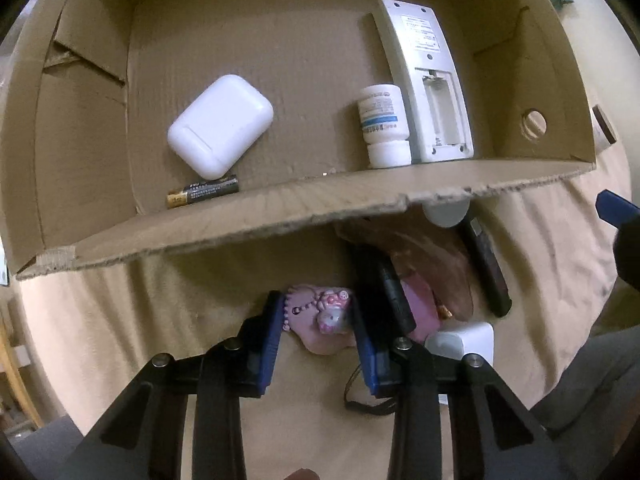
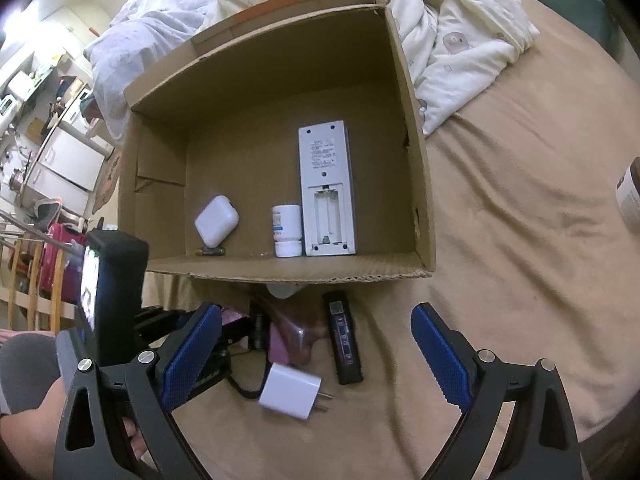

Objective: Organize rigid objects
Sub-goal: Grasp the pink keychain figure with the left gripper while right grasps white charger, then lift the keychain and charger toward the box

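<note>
Currently left gripper [image 1: 316, 320] fingers straddle the pink charm [image 1: 320, 314] on the bedsheet [image 1: 160, 300], touching its sides. Right gripper [image 2: 316, 356] gapes wide over white charger [image 2: 290, 392]. Farther: cardboard box [image 2: 416, 208] holds earbud case [image 1: 220, 126], bottle [image 1: 384, 124], remote [image 1: 428, 80], battery [image 1: 202, 194].

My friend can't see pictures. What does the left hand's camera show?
The left gripper has its blue fingers around a pink charm on a tan bedsheet. Just beyond stands an open cardboard box holding a white earbud case, a battery, a small white bottle and a white remote lying face down, battery cover missing.
</note>
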`<action>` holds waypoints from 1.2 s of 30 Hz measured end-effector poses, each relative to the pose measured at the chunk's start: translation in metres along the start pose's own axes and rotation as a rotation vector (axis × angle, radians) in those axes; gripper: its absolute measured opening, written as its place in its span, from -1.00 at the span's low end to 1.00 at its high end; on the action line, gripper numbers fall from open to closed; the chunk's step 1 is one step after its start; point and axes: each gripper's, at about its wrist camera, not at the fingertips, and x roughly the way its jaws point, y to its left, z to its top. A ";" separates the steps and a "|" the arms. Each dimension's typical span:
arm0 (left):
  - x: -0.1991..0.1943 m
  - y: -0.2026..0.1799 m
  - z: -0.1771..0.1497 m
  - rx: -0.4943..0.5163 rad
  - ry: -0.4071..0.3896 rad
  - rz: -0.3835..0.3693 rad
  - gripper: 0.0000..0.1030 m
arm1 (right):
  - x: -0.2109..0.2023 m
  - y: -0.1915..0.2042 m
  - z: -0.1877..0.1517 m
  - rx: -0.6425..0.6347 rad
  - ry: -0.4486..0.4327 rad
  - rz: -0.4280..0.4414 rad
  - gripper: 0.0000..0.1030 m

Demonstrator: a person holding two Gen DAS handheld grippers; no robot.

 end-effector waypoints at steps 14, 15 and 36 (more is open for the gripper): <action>-0.032 0.085 -0.028 -0.176 -0.019 0.055 -0.40 | 0.012 0.003 -0.012 0.009 0.084 0.061 0.97; -0.033 0.089 -0.030 -0.182 -0.021 0.067 -0.40 | 0.015 0.002 -0.014 0.024 0.105 0.087 0.97; -0.029 0.059 -0.021 -0.154 -0.051 0.129 -0.40 | 0.076 0.011 -0.057 0.041 0.378 0.104 -0.05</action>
